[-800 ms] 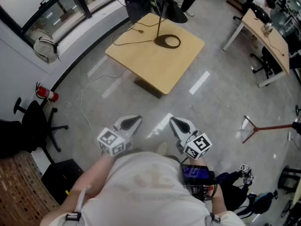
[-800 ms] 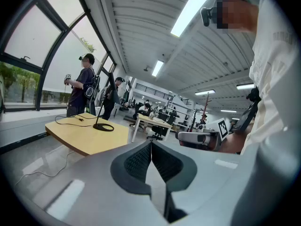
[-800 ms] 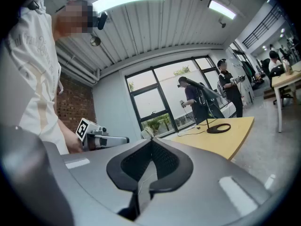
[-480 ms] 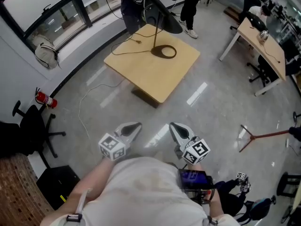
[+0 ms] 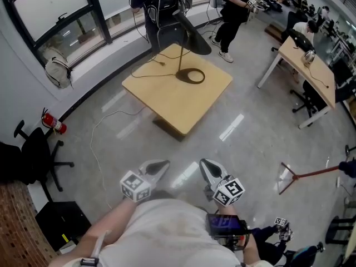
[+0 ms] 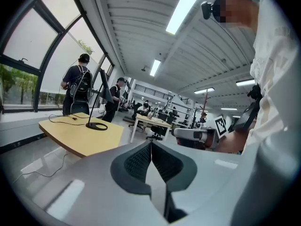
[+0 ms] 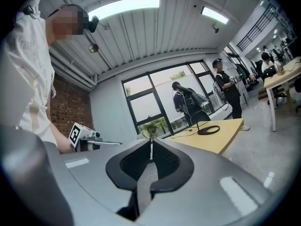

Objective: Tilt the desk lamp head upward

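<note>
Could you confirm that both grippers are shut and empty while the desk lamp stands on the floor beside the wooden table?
Not quite: the desk lamp stands on top of the wooden table, as the head view shows. The left gripper and right gripper are indeed shut and empty.

The head of the desk lamp [image 5: 197, 40] merges with the dark-clothed person [image 5: 153, 7] behind, cropped by the top edge.

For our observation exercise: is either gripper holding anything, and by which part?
Nothing is held: the left gripper and the right gripper are both shut and empty.
</note>
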A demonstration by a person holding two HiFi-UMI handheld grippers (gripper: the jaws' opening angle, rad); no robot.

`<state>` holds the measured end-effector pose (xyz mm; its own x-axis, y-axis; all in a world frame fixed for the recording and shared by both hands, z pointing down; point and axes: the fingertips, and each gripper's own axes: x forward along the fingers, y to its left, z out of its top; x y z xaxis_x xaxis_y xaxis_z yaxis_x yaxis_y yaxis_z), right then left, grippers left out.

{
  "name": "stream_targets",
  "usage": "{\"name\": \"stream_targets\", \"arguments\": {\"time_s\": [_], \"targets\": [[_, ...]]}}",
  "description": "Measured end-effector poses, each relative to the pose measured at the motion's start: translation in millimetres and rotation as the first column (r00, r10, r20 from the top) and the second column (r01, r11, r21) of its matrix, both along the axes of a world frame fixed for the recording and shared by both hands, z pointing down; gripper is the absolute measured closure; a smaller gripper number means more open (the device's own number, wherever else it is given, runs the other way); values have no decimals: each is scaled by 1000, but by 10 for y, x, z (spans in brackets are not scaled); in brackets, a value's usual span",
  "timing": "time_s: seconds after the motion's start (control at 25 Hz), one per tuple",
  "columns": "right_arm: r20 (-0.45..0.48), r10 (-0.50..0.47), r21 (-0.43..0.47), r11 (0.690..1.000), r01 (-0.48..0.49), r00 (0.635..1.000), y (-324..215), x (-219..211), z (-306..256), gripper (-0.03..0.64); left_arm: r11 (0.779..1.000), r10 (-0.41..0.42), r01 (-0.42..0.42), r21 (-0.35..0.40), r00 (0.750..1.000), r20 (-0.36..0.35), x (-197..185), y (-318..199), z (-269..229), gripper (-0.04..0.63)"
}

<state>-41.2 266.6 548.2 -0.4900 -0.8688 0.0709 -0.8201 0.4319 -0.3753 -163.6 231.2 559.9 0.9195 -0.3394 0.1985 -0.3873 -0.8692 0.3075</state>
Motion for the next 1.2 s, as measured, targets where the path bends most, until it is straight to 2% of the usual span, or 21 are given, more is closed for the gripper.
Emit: {"name": "stream_targets", "arguments": {"time_s": [0.08, 0.28, 0.52, 0.88, 1.04, 1.2], "targets": [[-2, 10, 0, 1000, -10, 1000, 1, 47, 9, 595, 1000, 3, -3, 10, 1000, 9, 23, 8, 7, 592], [1, -4, 5, 1000, 4, 1000, 59, 74, -4, 604, 1000, -25, 25, -18, 1000, 2, 26, 3, 55, 591], [4, -10, 3, 1000, 10, 1000, 73, 125, 32, 604, 998, 8, -10, 62, 999, 31, 155, 78, -68, 592], [32, -4, 12, 1000, 3, 999, 50, 197, 15, 604, 997, -60, 59, 43, 998, 24, 59, 21, -51, 592], [56, -28, 19, 999, 27, 998, 50, 200, -23, 604, 995, -77, 75, 61, 997, 19, 60, -6, -146, 592], [74, -39, 24, 999, 37, 997, -37, 188, -31, 604, 994, -96, 95, 48, 995, 12, 5, -47, -161, 594]]}}
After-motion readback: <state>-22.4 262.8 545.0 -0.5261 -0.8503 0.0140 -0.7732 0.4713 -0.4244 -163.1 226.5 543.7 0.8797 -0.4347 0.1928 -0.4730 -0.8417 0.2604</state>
